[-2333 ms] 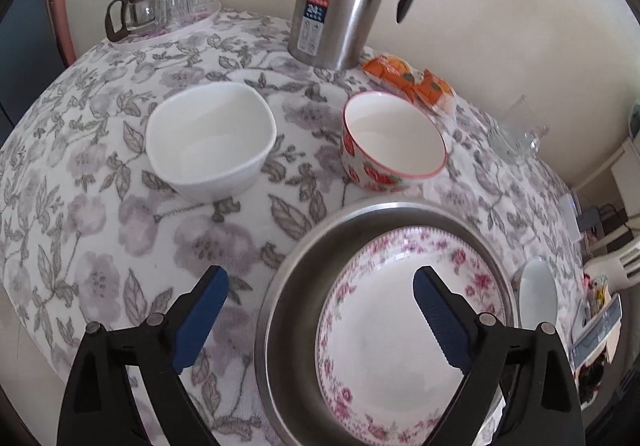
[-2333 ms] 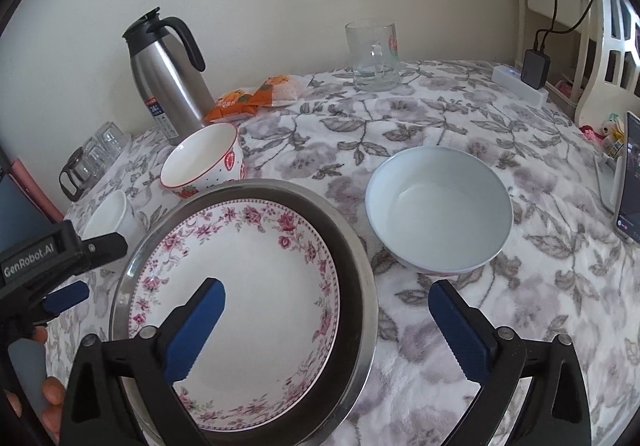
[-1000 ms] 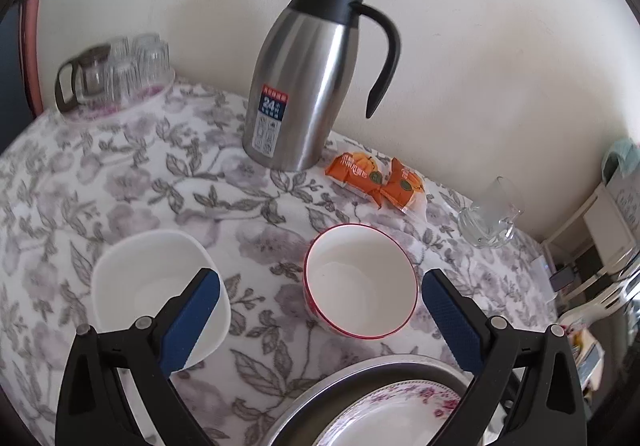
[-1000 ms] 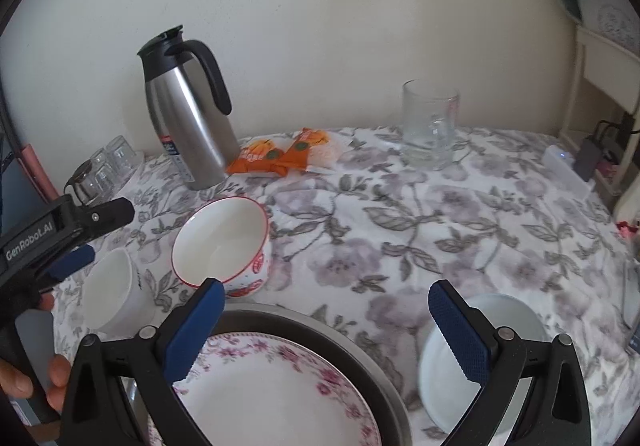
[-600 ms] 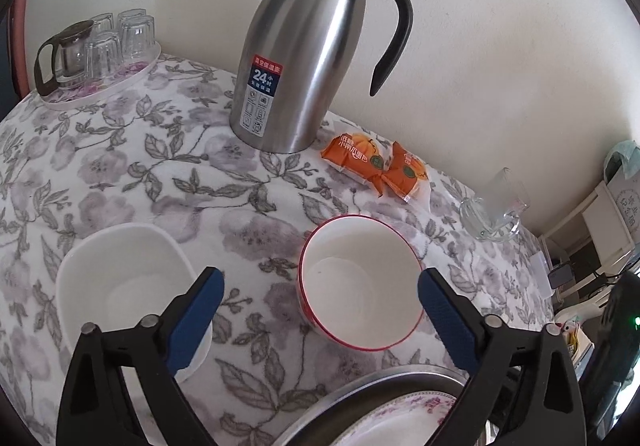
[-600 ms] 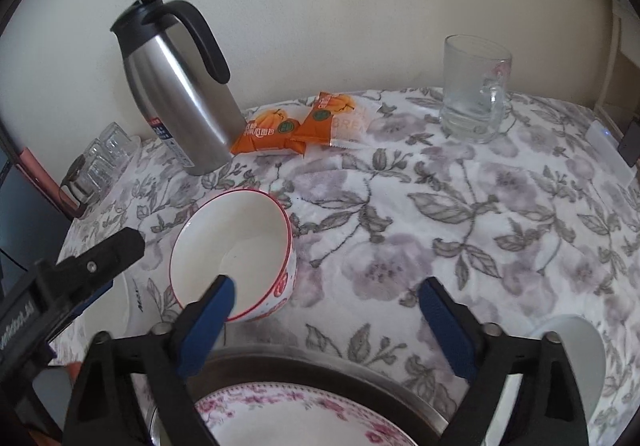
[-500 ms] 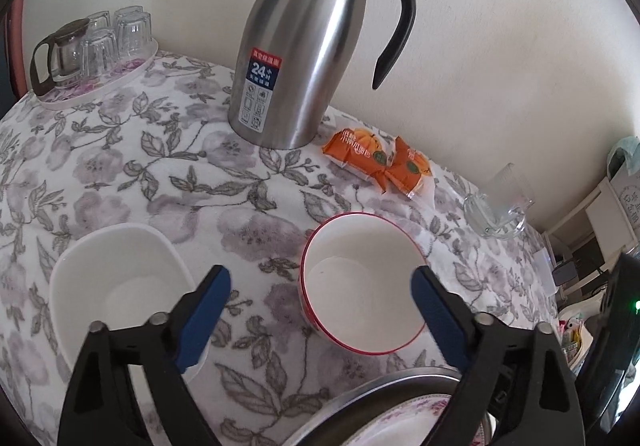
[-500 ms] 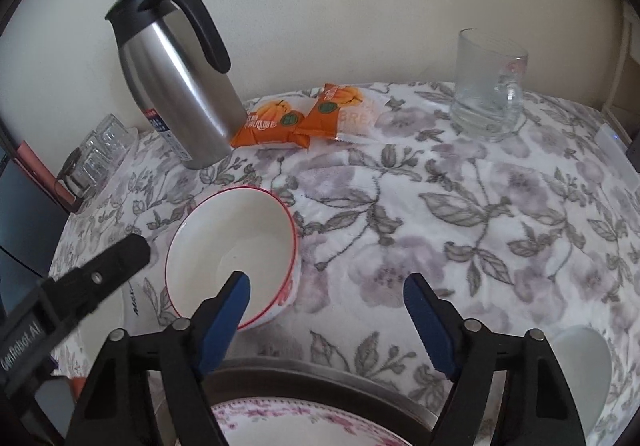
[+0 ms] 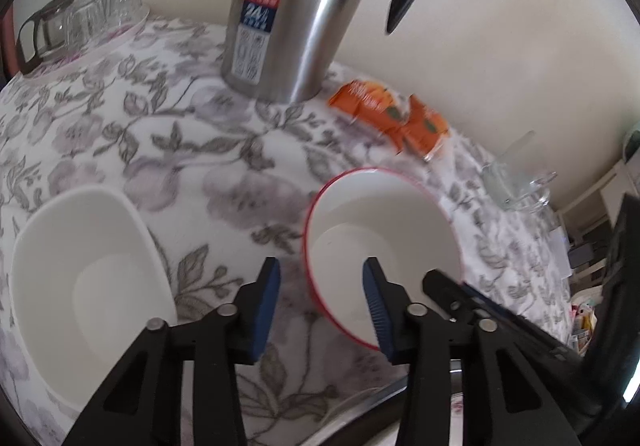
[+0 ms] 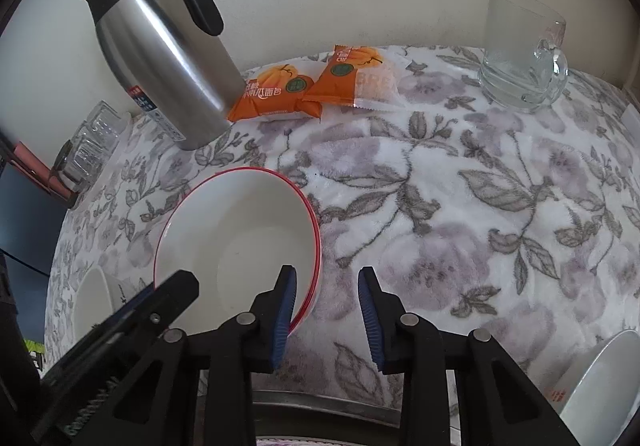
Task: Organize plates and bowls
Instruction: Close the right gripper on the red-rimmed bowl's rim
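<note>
A red-rimmed white bowl sits on the floral tablecloth. My left gripper is partly open and straddles the bowl's left rim, one finger outside and one inside. My right gripper is partly open and straddles the bowl's right rim, its left finger inside. Neither is clamped on the rim. A plain white bowl stands to the left. Another white bowl is at the lower right. The metal basin's rim shows at the bottom edge.
A steel thermos jug stands behind the bowls. Two orange snack packets lie beside it. A glass mug stands far right. A tray of small glasses is far left.
Both grippers have moved forward and down to the red-rimmed bowl. Their jaws have narrowed from wide open to a small gap over the bowl's rim on opposite sides.
</note>
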